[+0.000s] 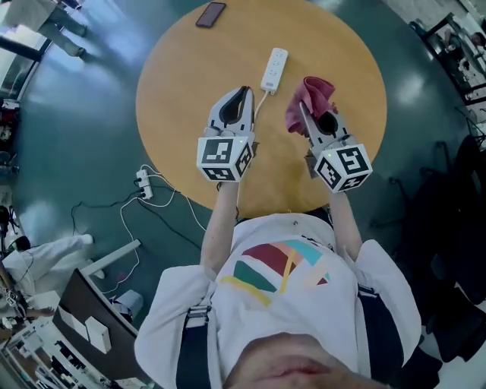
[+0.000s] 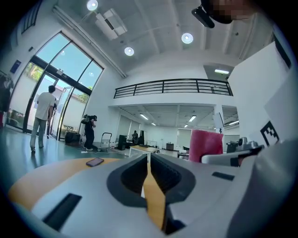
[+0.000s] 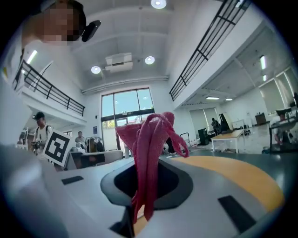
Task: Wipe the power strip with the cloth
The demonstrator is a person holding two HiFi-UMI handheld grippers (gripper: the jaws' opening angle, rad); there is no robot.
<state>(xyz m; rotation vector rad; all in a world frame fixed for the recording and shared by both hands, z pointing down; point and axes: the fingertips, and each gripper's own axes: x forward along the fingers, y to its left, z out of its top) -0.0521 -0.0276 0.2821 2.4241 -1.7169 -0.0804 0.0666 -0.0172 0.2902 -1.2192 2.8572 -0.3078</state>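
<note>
A white power strip (image 1: 274, 69) lies on the round wooden table (image 1: 182, 91), toward its far middle, with its cable trailing back toward me. My left gripper (image 1: 244, 90) (image 2: 148, 160) hovers just short of the strip's near end, jaws shut with nothing between them. To the right of the strip my right gripper (image 1: 304, 108) (image 3: 142, 186) is shut on a pink cloth (image 1: 311, 97) (image 3: 149, 139), which bunches up above the jaws. The cloth (image 2: 205, 145) also shows at the right of the left gripper view.
A dark phone (image 1: 210, 14) (image 2: 95, 161) lies at the table's far edge. On the floor to the left, white cables and a plug block (image 1: 144, 185) sprawl. Desks and equipment ring the room's edges. People (image 2: 43, 116) stand by the glass doors.
</note>
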